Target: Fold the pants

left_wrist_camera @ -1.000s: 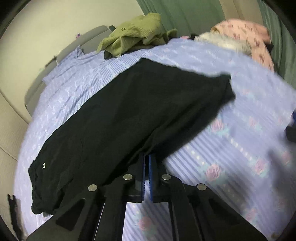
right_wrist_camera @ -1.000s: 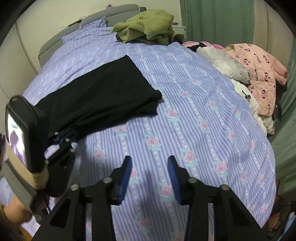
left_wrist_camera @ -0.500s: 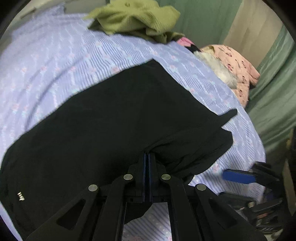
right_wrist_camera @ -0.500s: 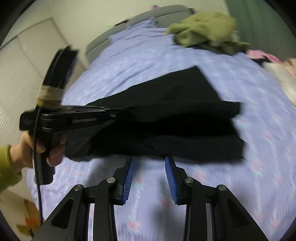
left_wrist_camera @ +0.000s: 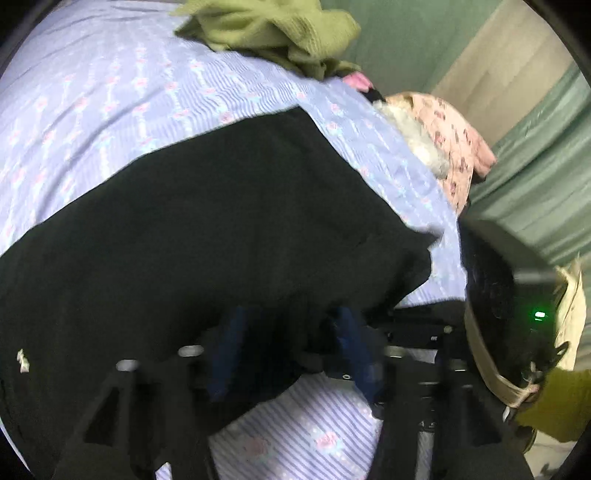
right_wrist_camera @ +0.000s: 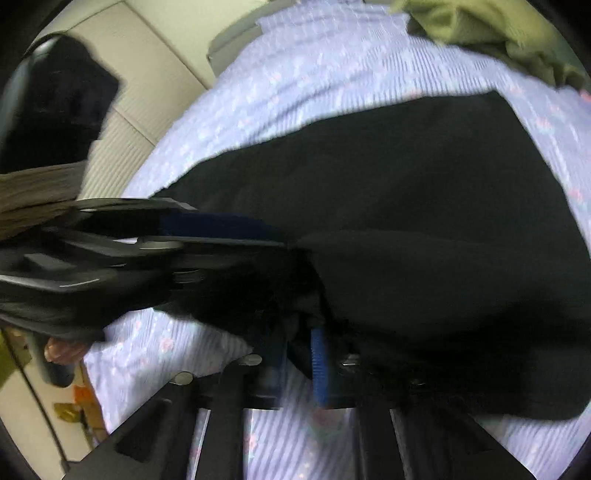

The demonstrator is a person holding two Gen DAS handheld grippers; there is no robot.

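Observation:
Black pants (left_wrist_camera: 221, 221) lie across the lilac flowered bed sheet (left_wrist_camera: 92, 92), with one end doubled over on top (right_wrist_camera: 443, 295). My left gripper (left_wrist_camera: 291, 350) hangs over the near edge. Its jaws are opening, and loose black cloth drapes between the blue pads (left_wrist_camera: 229, 350) without being pressed. In the right wrist view that gripper (right_wrist_camera: 258, 236) reaches in from the left. My right gripper (right_wrist_camera: 297, 347) sits at the folded edge, jaws closing to a narrow gap with bunched black cloth at the tips. The picture is blurred there.
A green knit garment (left_wrist_camera: 273, 26) is heaped at the far end of the bed, and a pink patterned one (left_wrist_camera: 454, 144) lies at the right edge by the green curtain (left_wrist_camera: 535, 166). The right tool's camera housing (left_wrist_camera: 495, 291) and a green sleeve (left_wrist_camera: 557, 402) crowd the right side.
The left gripper, earlier shut on the pants' edge, carried it over the pants and has now spread its jaws. The right gripper swung in to the pants and narrowed its jaws on the edge.

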